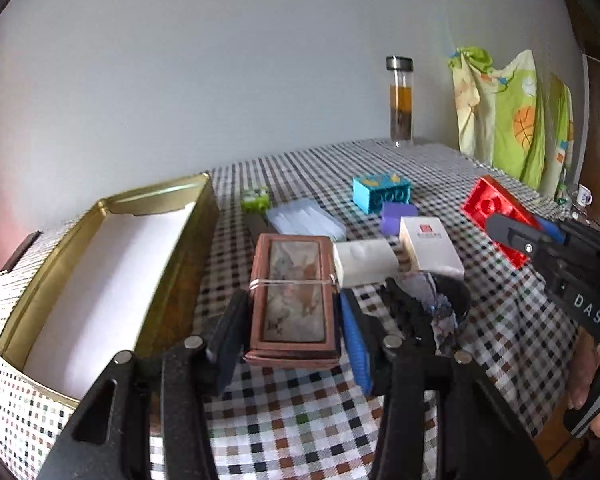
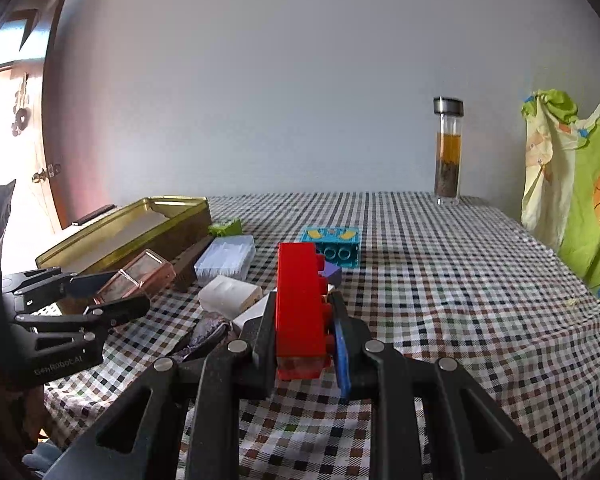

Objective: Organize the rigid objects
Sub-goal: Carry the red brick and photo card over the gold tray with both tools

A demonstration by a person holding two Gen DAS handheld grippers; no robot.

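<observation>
My left gripper (image 1: 290, 320) is shut on a copper-framed flat box (image 1: 294, 300) with a picture lid, held just above the checked cloth beside the open gold tin (image 1: 100, 276). The same box shows in the right wrist view (image 2: 138, 276). My right gripper (image 2: 304, 320) is shut on a red toy brick (image 2: 300, 308), held on edge above the table. In the left wrist view the red brick (image 1: 496, 216) and the right gripper (image 1: 540, 240) are at the right. A teal brick (image 1: 382, 192) (image 2: 332, 246), a purple block (image 1: 396, 216), two white boxes (image 1: 364, 262) (image 1: 430, 250) and a green toy (image 1: 256, 200) lie behind.
A clear plastic case (image 1: 306, 220) (image 2: 226, 260) lies by the tin. A glass tea bottle (image 1: 400, 102) (image 2: 448, 152) stands at the far wall. A green printed cloth (image 1: 508, 116) hangs at the right. A dark bundle (image 1: 432, 304) lies next to my left fingers.
</observation>
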